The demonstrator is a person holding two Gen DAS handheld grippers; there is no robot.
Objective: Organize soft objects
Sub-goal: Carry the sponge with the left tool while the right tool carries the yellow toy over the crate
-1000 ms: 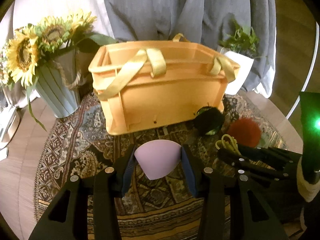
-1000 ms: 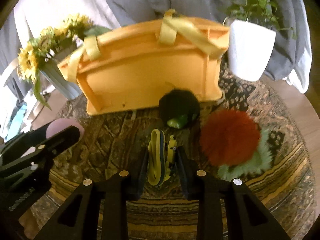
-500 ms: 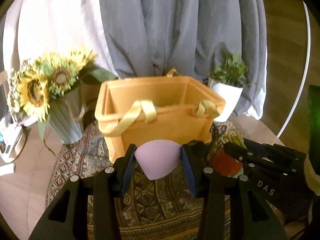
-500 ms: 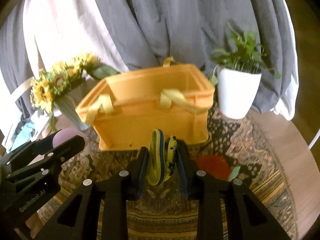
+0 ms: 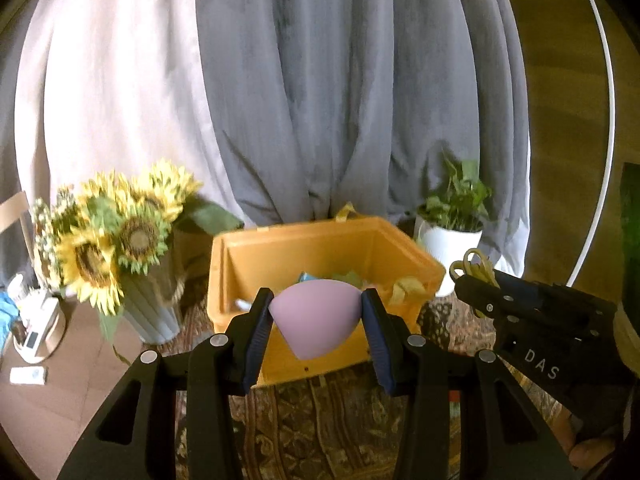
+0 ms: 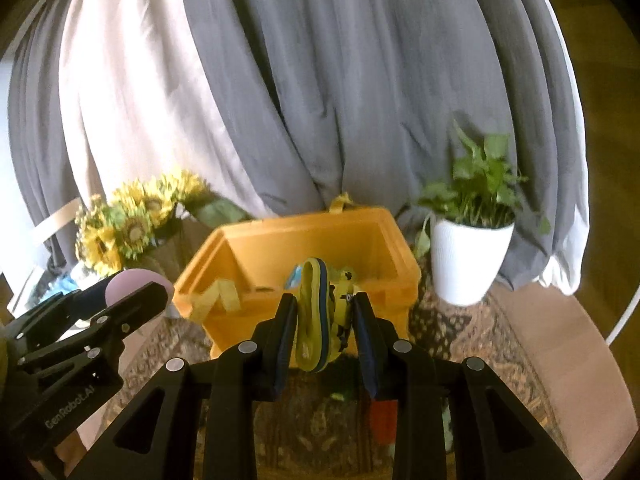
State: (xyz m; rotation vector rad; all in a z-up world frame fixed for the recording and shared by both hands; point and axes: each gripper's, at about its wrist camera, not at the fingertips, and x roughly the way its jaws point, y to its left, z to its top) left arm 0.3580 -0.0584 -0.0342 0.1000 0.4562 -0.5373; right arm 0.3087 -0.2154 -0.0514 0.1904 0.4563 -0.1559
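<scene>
My left gripper [image 5: 316,312] is shut on a pink soft cone-shaped object [image 5: 314,318], held up in front of the open orange basket [image 5: 256,256]. My right gripper [image 6: 324,312] is shut on a yellow and blue soft toy [image 6: 316,320], also raised before the basket [image 6: 248,248]. Several items lie inside the basket, partly hidden. The left gripper with the pink object [image 6: 132,282] shows at the left of the right wrist view. The right gripper with the yellow toy [image 5: 478,266] shows at the right of the left wrist view.
A sunflower bouquet in a grey vase [image 5: 108,240] stands left of the basket. A white pot with a green plant [image 6: 470,256] stands to its right. A patterned rug [image 5: 320,420] covers the table. A red fluffy object [image 6: 382,420] lies below the right gripper. Grey curtains hang behind.
Both grippers have risen with their objects, so the basket's open top and inside now show. The black and red fluffy objects on the rug have dropped mostly out of sight.
</scene>
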